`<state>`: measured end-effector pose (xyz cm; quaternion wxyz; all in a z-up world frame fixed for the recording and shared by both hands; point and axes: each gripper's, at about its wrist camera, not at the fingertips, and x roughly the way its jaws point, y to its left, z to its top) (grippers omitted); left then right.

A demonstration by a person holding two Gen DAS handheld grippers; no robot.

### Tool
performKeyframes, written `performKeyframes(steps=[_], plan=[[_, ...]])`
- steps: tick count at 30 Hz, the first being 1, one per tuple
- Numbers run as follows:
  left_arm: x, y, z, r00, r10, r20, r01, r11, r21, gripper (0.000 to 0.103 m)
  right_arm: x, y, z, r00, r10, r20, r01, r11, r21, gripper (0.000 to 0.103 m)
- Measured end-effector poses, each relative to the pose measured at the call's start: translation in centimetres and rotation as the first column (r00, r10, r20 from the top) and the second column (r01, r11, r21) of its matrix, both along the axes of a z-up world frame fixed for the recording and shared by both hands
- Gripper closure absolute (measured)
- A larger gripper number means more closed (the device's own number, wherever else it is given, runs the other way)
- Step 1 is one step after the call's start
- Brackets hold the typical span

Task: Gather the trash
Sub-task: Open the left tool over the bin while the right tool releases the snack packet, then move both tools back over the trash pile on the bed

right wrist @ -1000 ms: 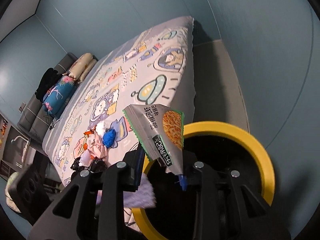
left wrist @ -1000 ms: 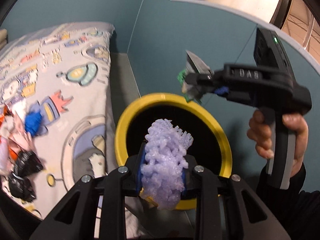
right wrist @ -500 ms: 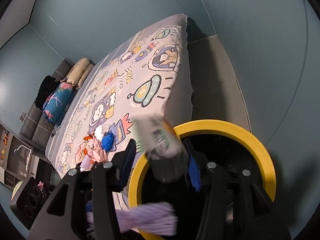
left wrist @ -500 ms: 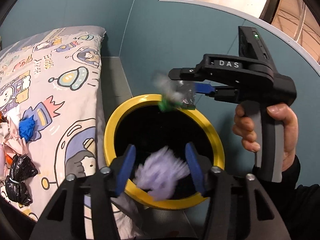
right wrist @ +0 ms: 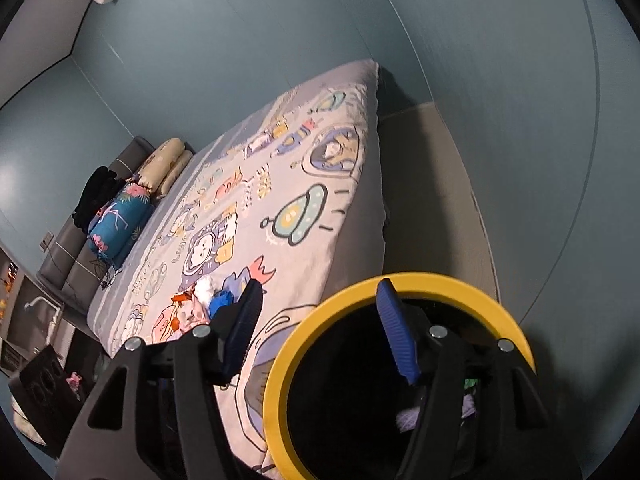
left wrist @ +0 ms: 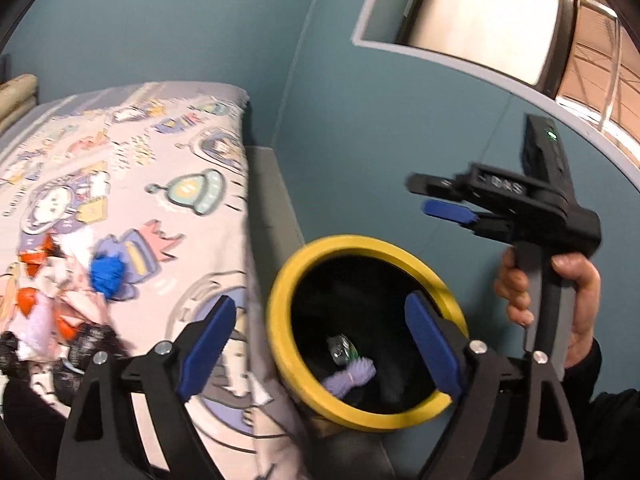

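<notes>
Both grippers, left (left wrist: 316,336) and right (right wrist: 320,332), have just been opening and hold nothing. Purple trash (left wrist: 352,376) and wrapper (left wrist: 340,350) lie inside the yellow-rimmed bin (left wrist: 280,328), at 6 o'clock.

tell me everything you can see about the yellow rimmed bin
The bin is round, with a thick, smooth yellow rim that looks like plastic and a black inside. It stands upright on the floor, close beside the bed, near the teal wall. At its bottom lie a lilac mesh puff and a crumpled snack wrapper. Both grippers are over its mouth, open and empty, their jaws having just been opening. Nothing visibly touches the rim; whether the bedsheet brushes its side cannot be told.
</notes>
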<state>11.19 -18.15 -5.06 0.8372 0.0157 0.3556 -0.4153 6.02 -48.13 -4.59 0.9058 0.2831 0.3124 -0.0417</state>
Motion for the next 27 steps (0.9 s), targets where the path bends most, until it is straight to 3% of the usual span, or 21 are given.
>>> performKeyframes(steps=[7, 13, 27], plan=[[1.4, 3.7, 1.7, 0.991, 0.12, 0.051, -0.121, 0.993, 0.006, 0.014, 1.0, 2.9, 1.6, 0.995, 0.083, 0.054, -0.082, 0.996, -0.032, 0.043], [2.1, 7.2, 3.3, 0.97, 0.217, 0.11, -0.219, 0.976, 0.01, 0.01, 2.1, 6.0, 2.8, 0.984, 0.154, 0.089, -0.15, 0.987, -0.058, 0.042], [5.2, 16.6, 3.3, 0.876, 0.468, 0.119, -0.472, 0.881, 0.013, 0.008, 6.0, 12.7, 3.4, 0.947, 0.308, 0.096, -0.297, 0.949, -0.108, 0.039]])
